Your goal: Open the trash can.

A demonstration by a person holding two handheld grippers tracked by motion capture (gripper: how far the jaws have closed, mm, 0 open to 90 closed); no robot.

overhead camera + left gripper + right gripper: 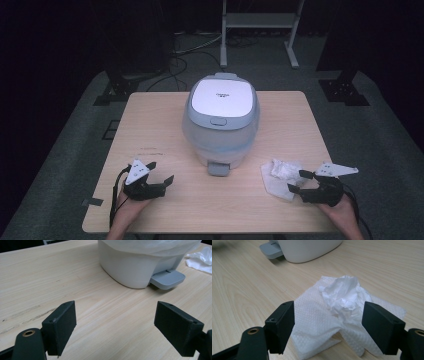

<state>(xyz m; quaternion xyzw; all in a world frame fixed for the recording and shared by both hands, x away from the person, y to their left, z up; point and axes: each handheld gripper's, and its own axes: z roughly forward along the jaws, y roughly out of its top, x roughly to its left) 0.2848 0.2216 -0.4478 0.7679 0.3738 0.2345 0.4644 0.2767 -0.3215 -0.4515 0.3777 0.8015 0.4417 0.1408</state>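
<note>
A white and grey rice cooker (220, 118) with its lid down stands in the middle of the wooden table (150, 115); its grey front tab (167, 278) faces me. A crumpled white paper towel (280, 177) lies at the front right, bunched up at its centre (342, 293). My right gripper (298, 181) is open just in front of the towel, its jaws wide on either side of the crumpled part (328, 327). My left gripper (164, 171) is open over bare wood at the front left, with nothing between its jaws (115, 325).
Behind the table are a white metal frame (260, 25), black stands (120, 80) and cables on the grey floor. A strip of dark tape (92, 202) sticks to the table's front left corner. Faint pencil marks (150, 150) show left of the cooker.
</note>
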